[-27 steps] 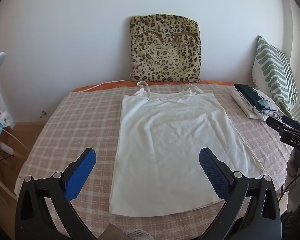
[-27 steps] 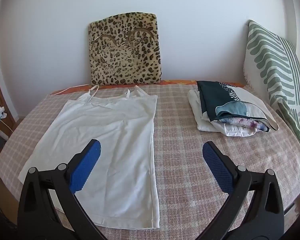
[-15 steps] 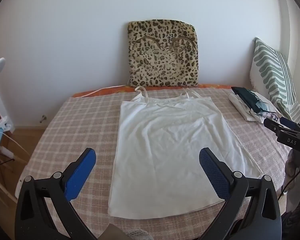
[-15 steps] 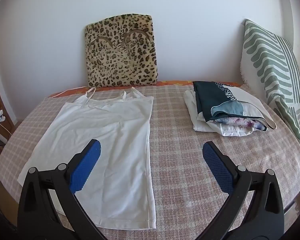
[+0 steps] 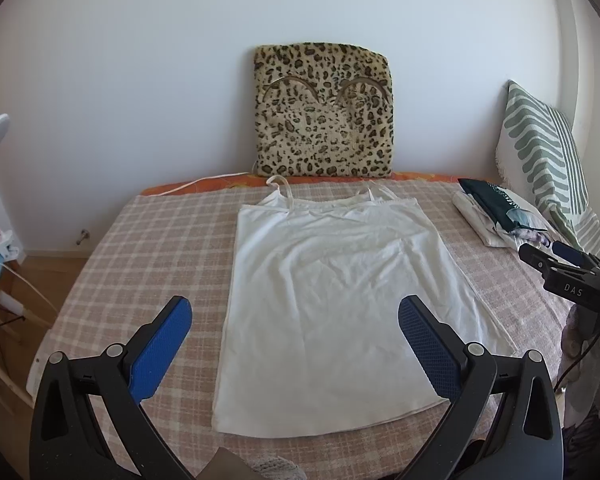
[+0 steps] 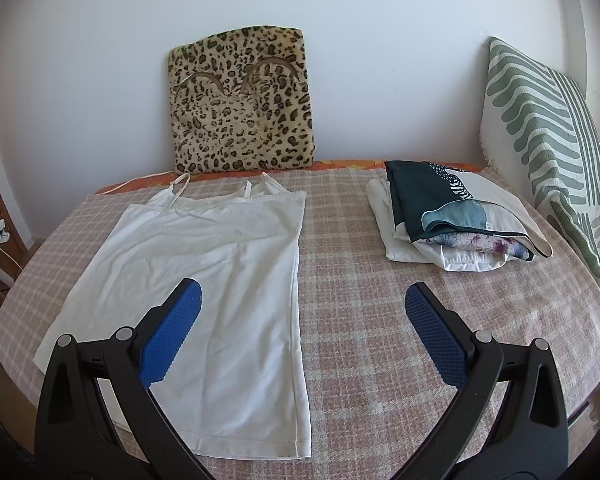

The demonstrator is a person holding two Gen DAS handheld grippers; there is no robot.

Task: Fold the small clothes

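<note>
1. White wall (image 5: 140,80) at the back, and pretty much everything sits on a bed with a pink plaid blanket (image 6: 380,320).
2. Spread flat on the blanket is a white camisole (image 5: 332,300), straps toward the wall, hem toward the near edge. Unfolded, a few soft wrinkles.
3. Leopard-print cushion (image 5: 324,112) leans upright on the wall just past the straps, and a green-and-white striped pillow (image 6: 540,120) is propped at the right end.
4. Small pile of folded clothes (image 6: 452,220) lies right of the camisole, well apart from it, near the striped pillow.
5. Left tongs (image 5: 296,320) hover above the camisole's lower half, blue pads spread wide, gripping nothing.
6. Right tongs (image 6: 304,308) hang over its right edge, equally wide, nothing between them.
</note>
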